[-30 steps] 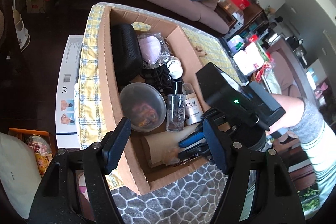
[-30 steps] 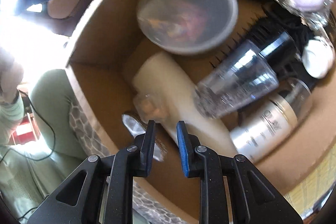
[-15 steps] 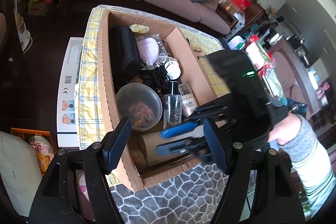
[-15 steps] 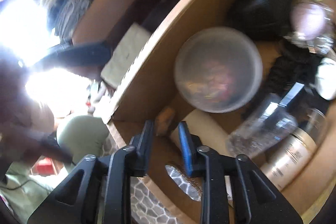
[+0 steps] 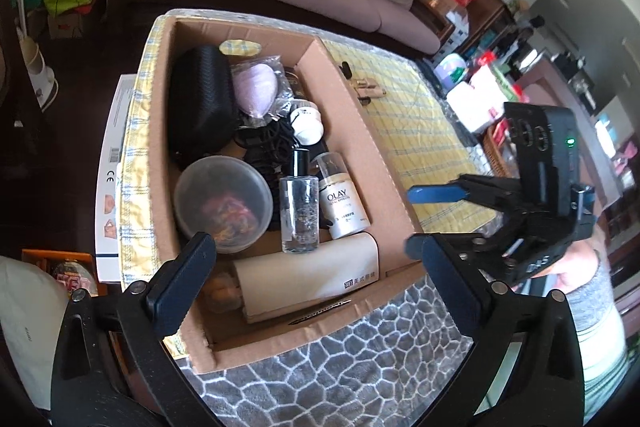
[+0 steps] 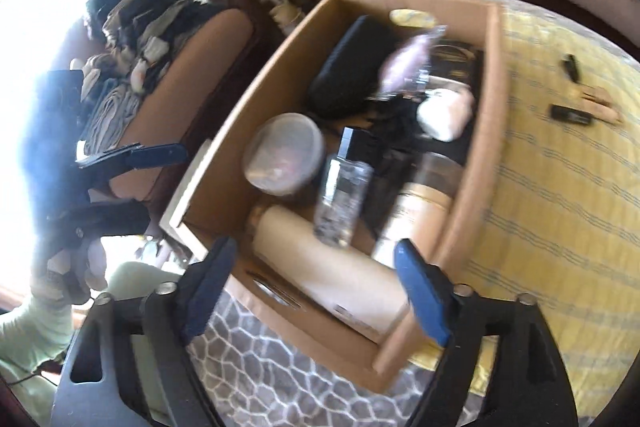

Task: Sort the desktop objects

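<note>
Both tools released above the filled cardboard box

The left tool [image 5: 316, 267] hangs over the near end of the cardboard box [image 5: 362, 131], its jaws opening wide with nothing between them. The right tool [image 6: 312, 291] is also above the near end of the box, and its jaws are opening too, empty. The box stands on the table with a yellow checked cloth [image 5: 416, 131]. Inside it lie a black case [image 5: 200, 103], a round lidded container [image 5: 224, 201], a clear bottle [image 5: 299, 207], an Olay bottle [image 5: 342, 205] just beside it, and a beige roll [image 5: 316, 273] at the near wall. On the cloth, outside the box, a few small items [image 6: 576, 107] lie apart from it.
</note>
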The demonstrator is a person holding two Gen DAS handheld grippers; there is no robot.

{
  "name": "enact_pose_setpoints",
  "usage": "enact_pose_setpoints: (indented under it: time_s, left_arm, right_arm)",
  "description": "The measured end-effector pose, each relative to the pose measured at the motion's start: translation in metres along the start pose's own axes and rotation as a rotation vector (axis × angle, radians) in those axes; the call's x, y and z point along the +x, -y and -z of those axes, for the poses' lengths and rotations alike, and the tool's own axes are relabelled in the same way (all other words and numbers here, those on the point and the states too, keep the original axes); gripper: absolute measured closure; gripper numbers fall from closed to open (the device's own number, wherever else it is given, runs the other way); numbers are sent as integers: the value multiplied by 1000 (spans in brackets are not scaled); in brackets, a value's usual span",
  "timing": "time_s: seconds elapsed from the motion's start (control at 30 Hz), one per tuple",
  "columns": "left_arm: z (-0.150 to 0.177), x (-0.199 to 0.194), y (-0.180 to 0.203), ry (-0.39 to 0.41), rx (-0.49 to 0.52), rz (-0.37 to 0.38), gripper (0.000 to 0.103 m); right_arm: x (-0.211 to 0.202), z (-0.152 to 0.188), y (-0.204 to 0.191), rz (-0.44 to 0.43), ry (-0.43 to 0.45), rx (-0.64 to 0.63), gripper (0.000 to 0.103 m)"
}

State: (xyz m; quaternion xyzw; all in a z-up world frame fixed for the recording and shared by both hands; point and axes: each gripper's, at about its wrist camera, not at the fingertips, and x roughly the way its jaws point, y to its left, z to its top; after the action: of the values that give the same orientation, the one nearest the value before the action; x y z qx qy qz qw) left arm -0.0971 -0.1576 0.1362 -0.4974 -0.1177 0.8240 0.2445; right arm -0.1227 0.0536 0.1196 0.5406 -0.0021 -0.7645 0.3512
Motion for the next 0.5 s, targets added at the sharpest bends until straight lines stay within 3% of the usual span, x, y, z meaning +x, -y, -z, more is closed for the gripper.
enact_pose_setpoints:
  time_s: [0.13, 0.37, 0.5]
  left_arm:
    - [-1, 13, 16, -20, 26, -28, 0]
    - [-14, 36, 44, -53, 84, -69, 0]
    - [-38, 53, 61, -53, 103, -70, 0]
  right_arm:
    - [-17, 15, 9, 61, 36, 14, 0]
    - [-44, 37, 41, 120, 109, 57, 0]
    - [-62, 46, 68, 166, 165, 83, 0]
